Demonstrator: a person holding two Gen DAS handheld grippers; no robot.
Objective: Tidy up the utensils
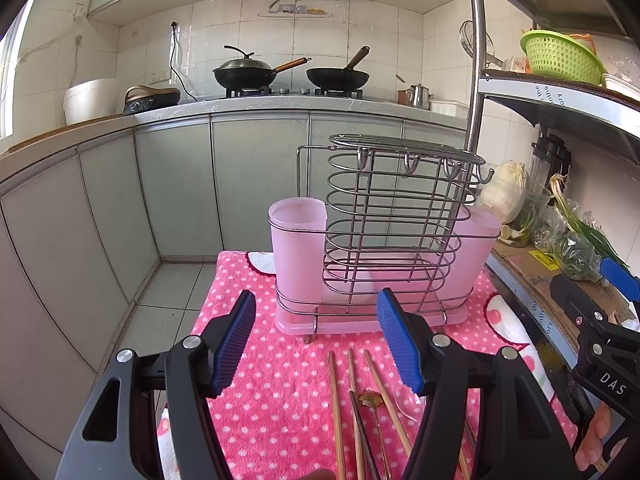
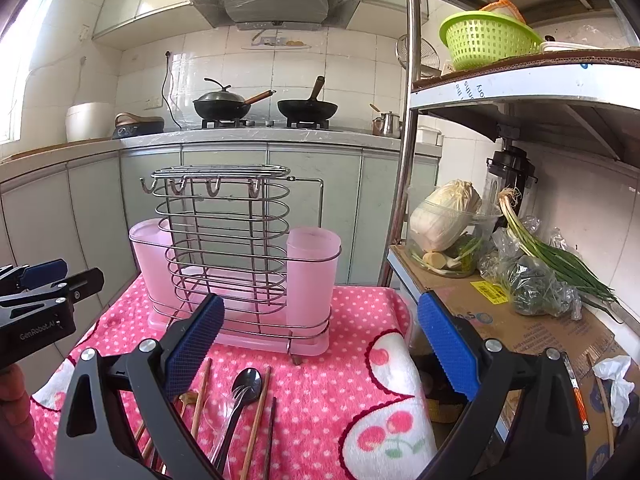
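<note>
A wire utensil rack [image 1: 384, 224] with two pink plastic cups [image 1: 298, 240] stands on a pink dotted cloth [image 1: 264, 392]; it also shows in the right wrist view [image 2: 236, 256]. Wooden chopsticks [image 1: 335, 408] lie on the cloth in front of it, with a dark spoon and fork [image 2: 242, 394] beside more chopsticks [image 2: 256, 416]. My left gripper [image 1: 320, 344] is open and empty, hovering above the chopsticks. My right gripper [image 2: 320, 344] is open and empty, above the cloth's right part, right of the spoon.
A metal shelf [image 2: 520, 80] stands to the right with a cabbage [image 2: 444, 216], green onions [image 2: 552, 252] and a green basket [image 2: 486, 40]. Behind are kitchen cabinets [image 1: 180, 184] and a stove with two woks [image 1: 244, 70].
</note>
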